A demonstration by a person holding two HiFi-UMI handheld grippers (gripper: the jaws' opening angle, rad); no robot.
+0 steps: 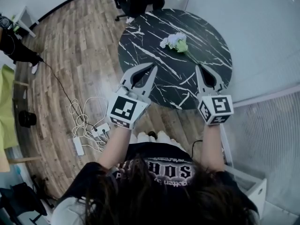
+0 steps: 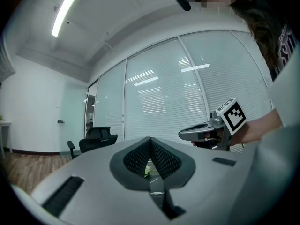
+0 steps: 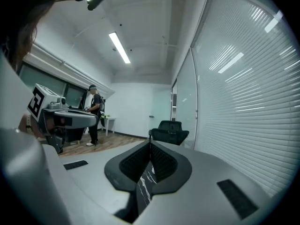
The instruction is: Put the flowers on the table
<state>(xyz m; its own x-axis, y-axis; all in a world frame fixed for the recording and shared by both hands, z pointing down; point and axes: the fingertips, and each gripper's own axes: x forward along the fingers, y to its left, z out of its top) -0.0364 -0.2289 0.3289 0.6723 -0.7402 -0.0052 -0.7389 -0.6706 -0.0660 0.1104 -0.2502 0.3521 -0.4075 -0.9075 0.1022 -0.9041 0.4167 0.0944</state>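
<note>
Two grippers hover over the near half of the tabletop [image 1: 213,55]: my left gripper [image 1: 152,69] and right gripper [image 1: 197,68], fingers [image 3: 134,163] clenched on nothing. The flowers [image 1: 174,42] lie flat toward its far side, apart from both, so I judge placement complete

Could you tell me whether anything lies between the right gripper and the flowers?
Nothing visible does: only bare round black marble table separates the shut right gripper from the white and green flower bunch.
</note>
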